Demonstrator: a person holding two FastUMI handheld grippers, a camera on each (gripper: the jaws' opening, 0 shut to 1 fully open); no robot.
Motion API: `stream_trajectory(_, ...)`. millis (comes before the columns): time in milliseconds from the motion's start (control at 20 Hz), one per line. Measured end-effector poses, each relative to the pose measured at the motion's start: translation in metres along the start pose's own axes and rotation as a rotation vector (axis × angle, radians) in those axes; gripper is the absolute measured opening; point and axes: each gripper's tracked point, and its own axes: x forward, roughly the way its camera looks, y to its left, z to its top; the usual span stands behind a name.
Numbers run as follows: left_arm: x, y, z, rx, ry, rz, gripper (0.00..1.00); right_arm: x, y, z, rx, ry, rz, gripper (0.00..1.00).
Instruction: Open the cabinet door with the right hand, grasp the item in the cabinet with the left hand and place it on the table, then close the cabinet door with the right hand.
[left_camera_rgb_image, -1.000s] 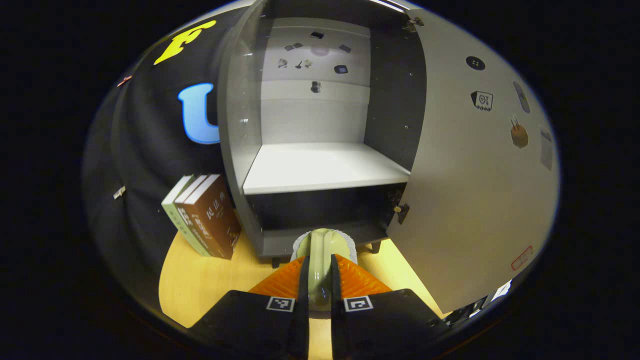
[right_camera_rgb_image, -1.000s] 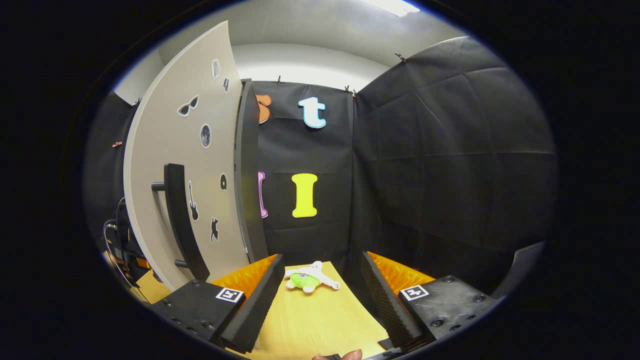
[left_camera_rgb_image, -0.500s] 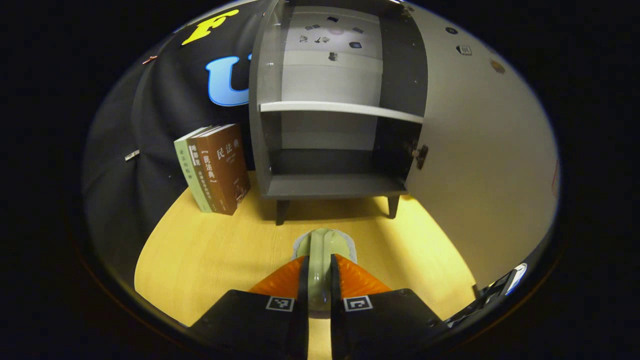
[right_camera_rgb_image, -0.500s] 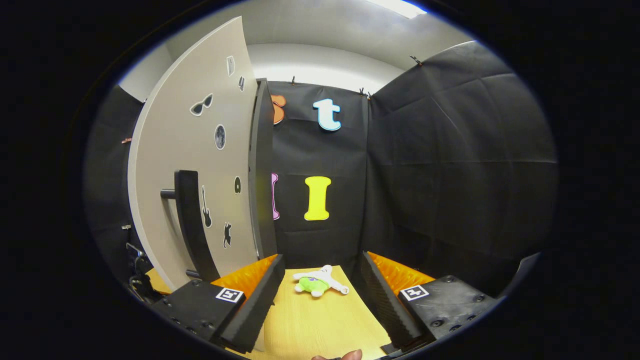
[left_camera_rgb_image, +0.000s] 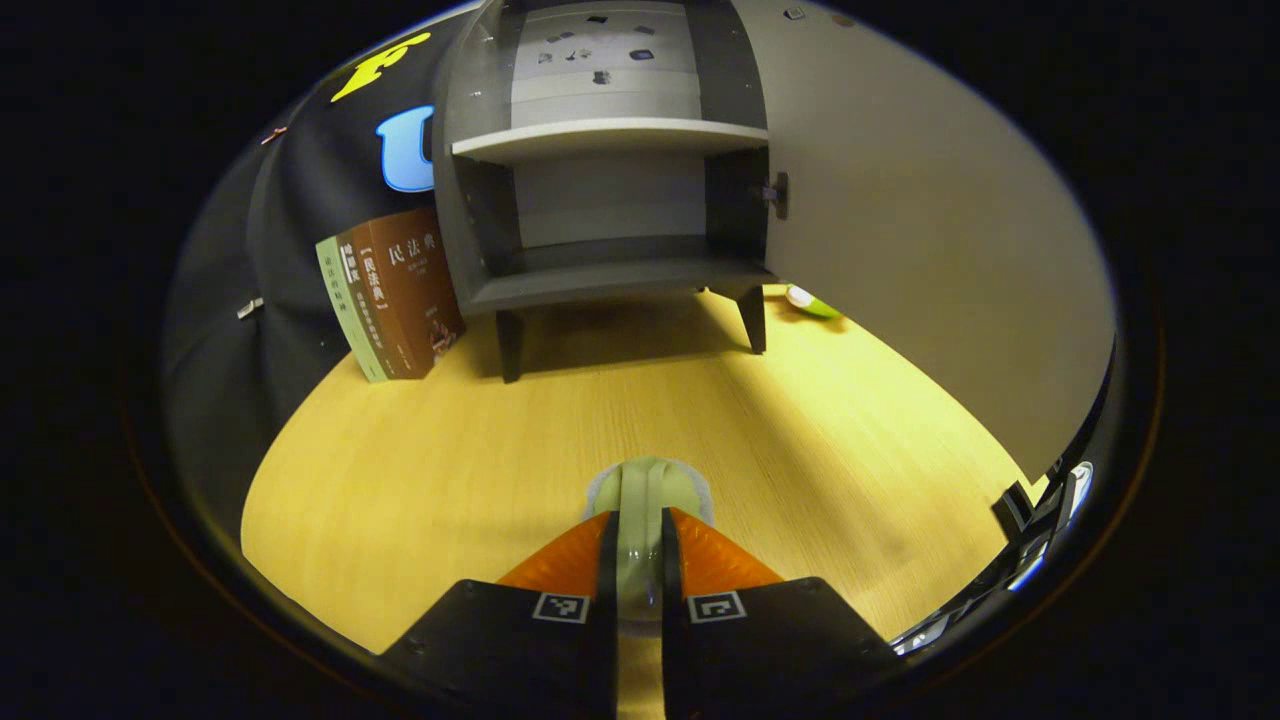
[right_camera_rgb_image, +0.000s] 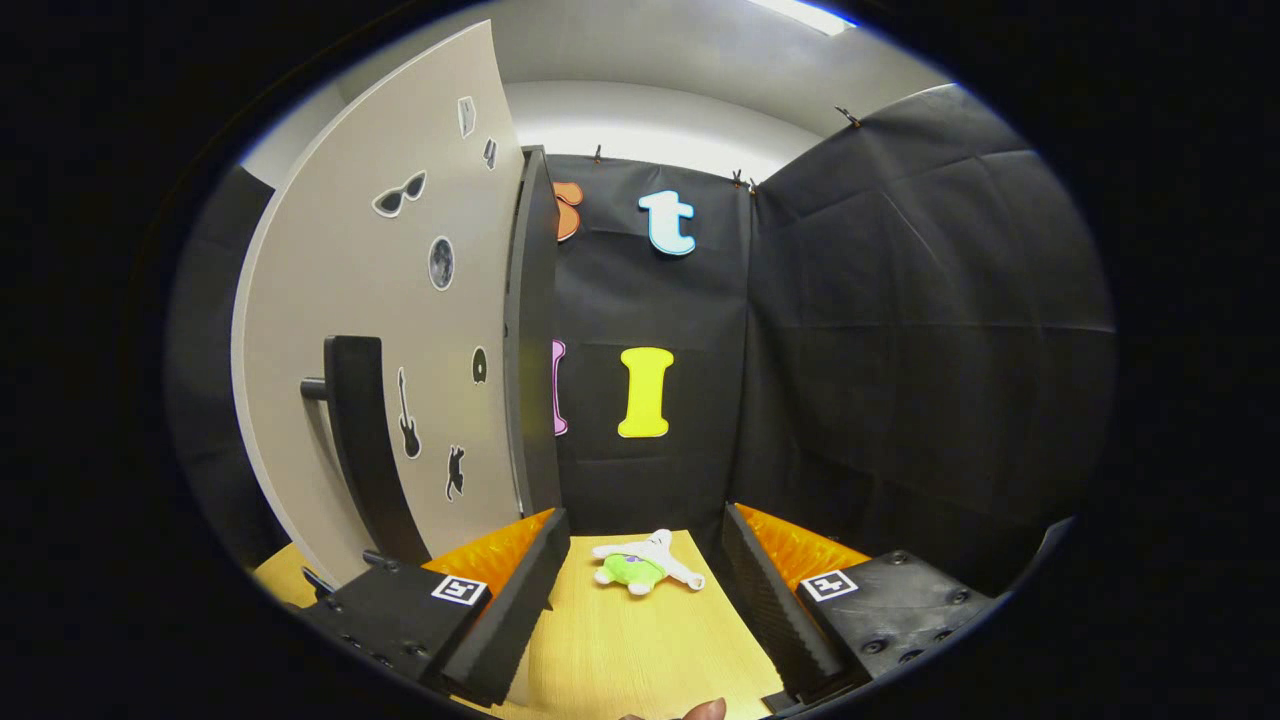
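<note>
A pale green rounded item (left_camera_rgb_image: 648, 490) with a white fuzzy rim sits between the fingers of my left gripper (left_camera_rgb_image: 640, 545), which is shut on it. It is held low over the wooden table (left_camera_rgb_image: 420, 470); whether it touches the top I cannot tell. Farther back stands the grey cabinet (left_camera_rgb_image: 600, 280), both shelves bare, its door (left_camera_rgb_image: 900, 240) swung wide to the right. My right gripper (right_camera_rgb_image: 640, 600) is open with nothing between its fingers. It sits to the right of the door's outer face (right_camera_rgb_image: 400, 330), near the black handle (right_camera_rgb_image: 362, 450).
Three books (left_camera_rgb_image: 390, 290) lean against the wall left of the cabinet. A small white and green plush toy (right_camera_rgb_image: 645, 567) lies on the table beyond the right gripper; its green edge (left_camera_rgb_image: 812, 301) peeks out under the door. A fingertip (right_camera_rgb_image: 703, 710) shows at the bottom.
My left gripper has drawn back from the cabinet and come down toward the table, still holding the green item. The right gripper has barely shifted beside the door.
</note>
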Motion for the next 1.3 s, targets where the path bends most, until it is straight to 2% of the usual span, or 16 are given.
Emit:
stream_trajectory(350,0.016,-0.016,-0.026,0.011,0.037,-0.005,0.22,0.004,0.014,0.001,-0.016,-0.007,-0.003,0.98)
stream_trajectory(550,0.022,-0.021,-0.027,-0.024,0.035,-0.024,0.30,0.002,0.014,-0.004,-0.046,-0.001,-0.001,0.98)
stream_trajectory(650,0.019,-0.019,-0.024,-0.035,0.030,-0.016,0.58,0.003,0.013,-0.004,-0.037,0.000,-0.007,0.98)
stream_trajectory(750,0.019,-0.017,-0.026,-0.042,0.036,-0.008,0.72,0.004,0.012,-0.003,-0.034,-0.003,-0.007,0.98)
stream_trajectory(800,0.018,-0.018,-0.027,-0.049,0.041,-0.013,0.75,0.004,0.012,-0.005,-0.036,-0.001,-0.007,1.00)
stream_trajectory(950,0.011,-0.014,-0.019,-0.067,0.028,-0.018,0.98,0.004,0.012,-0.007,-0.034,0.008,-0.010,0.98)
stream_trajectory(1300,-0.027,0.003,0.035,-0.065,-0.049,-0.031,0.98,-0.003,0.019,-0.009,-0.047,0.011,-0.020,0.98)
